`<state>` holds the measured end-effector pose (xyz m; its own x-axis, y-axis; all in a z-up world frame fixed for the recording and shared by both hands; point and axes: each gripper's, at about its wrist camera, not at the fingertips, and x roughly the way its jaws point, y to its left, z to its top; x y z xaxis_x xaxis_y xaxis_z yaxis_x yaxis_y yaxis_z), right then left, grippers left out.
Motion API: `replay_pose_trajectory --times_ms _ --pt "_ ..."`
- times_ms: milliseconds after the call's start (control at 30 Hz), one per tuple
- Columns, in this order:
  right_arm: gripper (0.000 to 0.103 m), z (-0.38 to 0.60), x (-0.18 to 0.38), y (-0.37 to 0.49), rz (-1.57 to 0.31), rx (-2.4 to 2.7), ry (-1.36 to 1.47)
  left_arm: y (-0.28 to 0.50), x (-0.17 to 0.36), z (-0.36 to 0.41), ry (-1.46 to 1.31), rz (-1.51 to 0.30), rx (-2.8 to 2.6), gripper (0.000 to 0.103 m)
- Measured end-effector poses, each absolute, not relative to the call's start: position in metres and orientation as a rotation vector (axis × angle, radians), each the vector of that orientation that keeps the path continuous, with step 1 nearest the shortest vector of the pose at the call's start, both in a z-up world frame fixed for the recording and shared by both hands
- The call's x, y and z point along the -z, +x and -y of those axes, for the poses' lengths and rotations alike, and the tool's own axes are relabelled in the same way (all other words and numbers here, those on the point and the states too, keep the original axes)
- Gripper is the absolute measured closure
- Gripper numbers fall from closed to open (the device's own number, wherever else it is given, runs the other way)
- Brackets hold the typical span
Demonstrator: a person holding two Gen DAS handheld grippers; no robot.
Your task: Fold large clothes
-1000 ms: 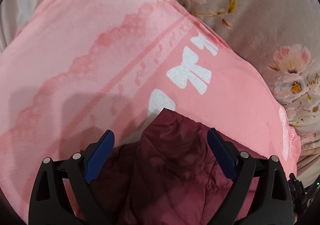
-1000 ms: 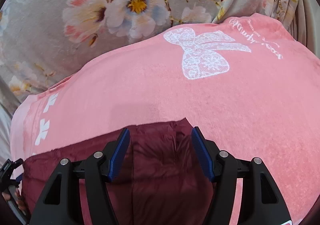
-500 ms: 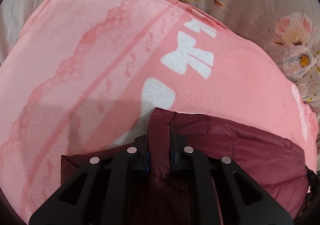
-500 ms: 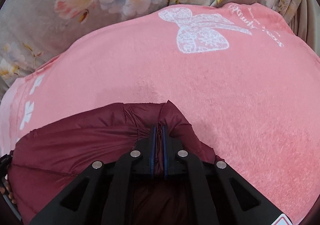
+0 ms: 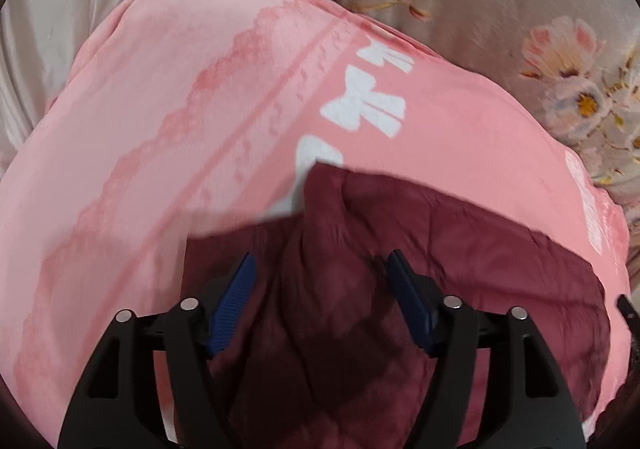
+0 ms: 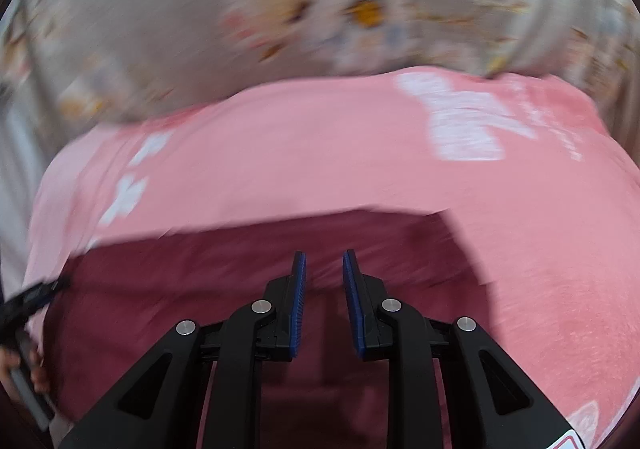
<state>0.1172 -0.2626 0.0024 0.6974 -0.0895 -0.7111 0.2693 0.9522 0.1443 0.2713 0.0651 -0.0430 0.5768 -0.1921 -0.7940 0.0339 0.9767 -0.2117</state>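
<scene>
A dark maroon padded garment (image 5: 440,249) lies on a pink blanket (image 5: 160,129) printed with white bows. My left gripper (image 5: 320,261) hovers over the garment's left corner. Its jaws are opening wide and the blue pads (image 5: 236,297) touch no cloth. In the right wrist view, which is blurred by motion, the garment (image 6: 200,289) spreads flat with its far edge straight. My right gripper (image 6: 324,255) hangs above it, jaws opening with a narrow gap and nothing pinched between them. The left gripper's tip (image 6: 28,299) and a hand (image 6: 24,369) show at the left edge.
A grey floral bedsheet (image 5: 520,9) lies beyond the blanket at the top and right. Pale plain fabric (image 5: 60,29) runs along the left. The pink blanket (image 6: 540,249) stretches bare to the right of the garment.
Half a second ago both grippers were shut on the garment's far edge. Both have since let go and drawn back, and the edge now lies flat on the blanket.
</scene>
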Motion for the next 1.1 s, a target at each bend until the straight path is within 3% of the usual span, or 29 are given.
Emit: replay_pose_trajectory --times_ms 167,300,1100 --pt "0.087 0.185 0.021 0.119 -0.895 0.031 0.241 0.229 0.044 -0.083 -0.233 -1.003 0.155 0.017" --pt "0.087 0.154 0.033 0.105 -0.928 -0.005 0.193 0.198 0.052 -0.101 -0.256 -1.05 0.147 0.012" --pt "0.088 0.16 0.049 0.056 -0.977 -0.004 0.237 0.181 0.059 -0.084 -0.23 -1.099 0.131 0.011"
